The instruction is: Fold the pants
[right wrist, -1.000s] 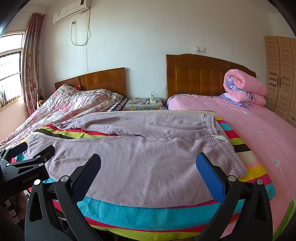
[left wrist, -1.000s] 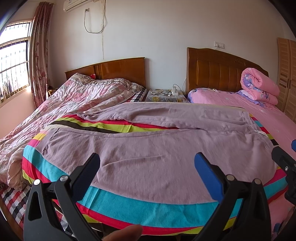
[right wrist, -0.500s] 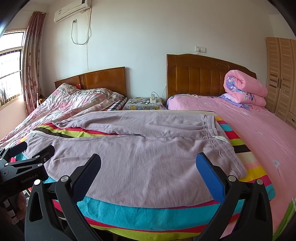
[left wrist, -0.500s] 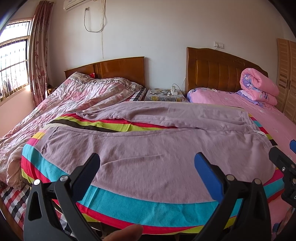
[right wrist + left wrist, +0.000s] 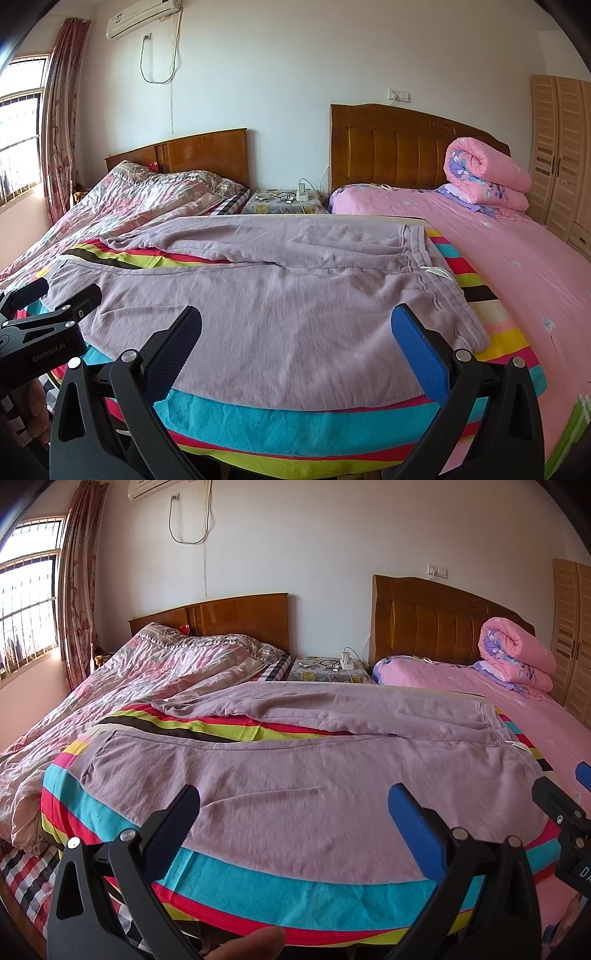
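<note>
Mauve pants [image 5: 303, 775] [image 5: 273, 295] lie spread flat on a striped cloth [image 5: 295, 897] [image 5: 295, 424] over a board. The waistband with a white drawstring [image 5: 436, 271] is at the right, and the two legs run left, the far one rumpled at its end. My left gripper [image 5: 295, 812] hovers open at the near edge, over the near leg, holding nothing. Further right, my right gripper [image 5: 295, 332] is open too, above the seat area near the waistband. Each gripper shows at the edge of the other's view.
A bed with a crumpled floral quilt [image 5: 140, 679] lies to the left, and a pink-sheeted bed [image 5: 517, 266] with a rolled quilt [image 5: 487, 177] to the right. A nightstand [image 5: 284, 203] stands between the headboards. A wardrobe [image 5: 561, 155] is at far right.
Both grippers have drifted only slightly, with the views shifting a little. The pants lie as before and both grippers remain open.
</note>
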### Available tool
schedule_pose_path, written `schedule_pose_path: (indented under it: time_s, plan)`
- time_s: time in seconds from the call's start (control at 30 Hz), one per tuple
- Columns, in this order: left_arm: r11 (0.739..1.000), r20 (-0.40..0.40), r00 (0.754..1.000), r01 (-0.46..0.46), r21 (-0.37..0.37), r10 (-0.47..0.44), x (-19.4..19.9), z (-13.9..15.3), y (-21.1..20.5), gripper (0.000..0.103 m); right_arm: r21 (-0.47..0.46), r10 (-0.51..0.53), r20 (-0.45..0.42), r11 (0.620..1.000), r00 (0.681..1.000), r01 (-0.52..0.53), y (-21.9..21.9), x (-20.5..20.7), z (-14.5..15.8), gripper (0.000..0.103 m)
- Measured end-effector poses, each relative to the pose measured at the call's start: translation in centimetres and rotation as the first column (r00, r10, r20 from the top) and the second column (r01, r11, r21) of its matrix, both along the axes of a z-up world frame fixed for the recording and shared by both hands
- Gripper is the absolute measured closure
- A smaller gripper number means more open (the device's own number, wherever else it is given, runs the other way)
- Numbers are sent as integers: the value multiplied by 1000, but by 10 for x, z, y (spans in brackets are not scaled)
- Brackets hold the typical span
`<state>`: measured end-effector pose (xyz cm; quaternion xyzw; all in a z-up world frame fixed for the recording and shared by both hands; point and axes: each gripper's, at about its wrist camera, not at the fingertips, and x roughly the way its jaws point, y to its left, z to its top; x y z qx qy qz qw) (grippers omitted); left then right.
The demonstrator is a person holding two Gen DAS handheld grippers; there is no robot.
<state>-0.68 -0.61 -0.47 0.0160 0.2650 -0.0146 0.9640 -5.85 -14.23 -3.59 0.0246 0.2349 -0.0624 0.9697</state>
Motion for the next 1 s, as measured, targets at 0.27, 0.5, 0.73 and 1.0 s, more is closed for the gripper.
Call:
schedule_pose_path:
  time_s: [0.27, 0.5, 0.73, 1.0]
  plan:
    - [1000, -27, 1000, 2, -1, -2, 4, -9, 2, 1, 1, 5, -20, 1000, 1000, -5, 2, 4, -4, 4]
    - [1000, -29, 1000, 4, 1, -4, 4, -10, 3, 1, 1, 6, -22, 1000, 1000, -6, 1, 4, -5, 4]
    - [1000, -41, 999, 7, 3, -7, 6, -14, 2, 1, 8, 13, -35, 1000, 999, -13, 0, 8, -10, 4]
    - [998, -145, 988, 58, 40, -51, 34, -43, 3, 1, 40, 159, -131, 987, 979, -155, -26, 44, -36, 4]
